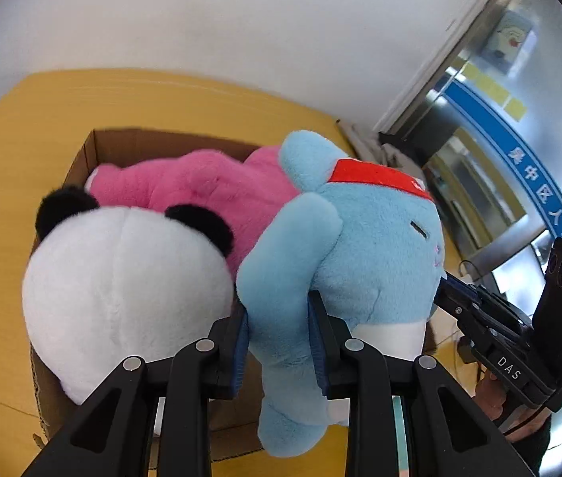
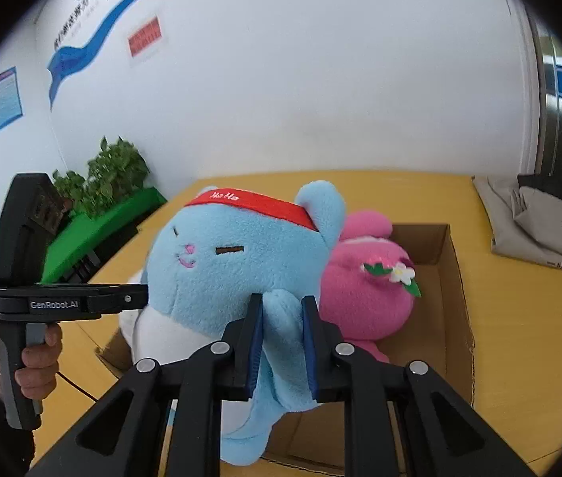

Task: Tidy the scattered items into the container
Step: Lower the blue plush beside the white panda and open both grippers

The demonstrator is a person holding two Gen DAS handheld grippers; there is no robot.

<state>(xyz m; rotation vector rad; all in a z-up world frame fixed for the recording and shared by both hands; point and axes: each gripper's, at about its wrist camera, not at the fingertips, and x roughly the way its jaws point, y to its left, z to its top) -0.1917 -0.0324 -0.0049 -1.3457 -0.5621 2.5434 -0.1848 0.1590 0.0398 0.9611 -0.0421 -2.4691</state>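
Observation:
A blue plush cat (image 1: 372,246) with a red headband hangs over a cardboard box (image 1: 129,145). My left gripper (image 1: 279,314) is shut on one of its arms, my right gripper (image 2: 281,310) on the other; the cat (image 2: 233,262) is held between them. A pink plush (image 1: 201,183) lies in the box, also in the right wrist view (image 2: 364,290). A panda plush (image 1: 121,290) sits at the box's near end. In the left wrist view the right gripper (image 1: 446,290) touches the cat's side. In the right wrist view the left gripper (image 2: 143,298) reaches the cat from the left.
The box (image 2: 450,278) stands on a yellow wooden table (image 2: 519,318). A grey cloth bag (image 2: 535,226) lies at the table's far right. Potted plants on a green stand (image 2: 98,198) sit left of the table. A white wall is behind.

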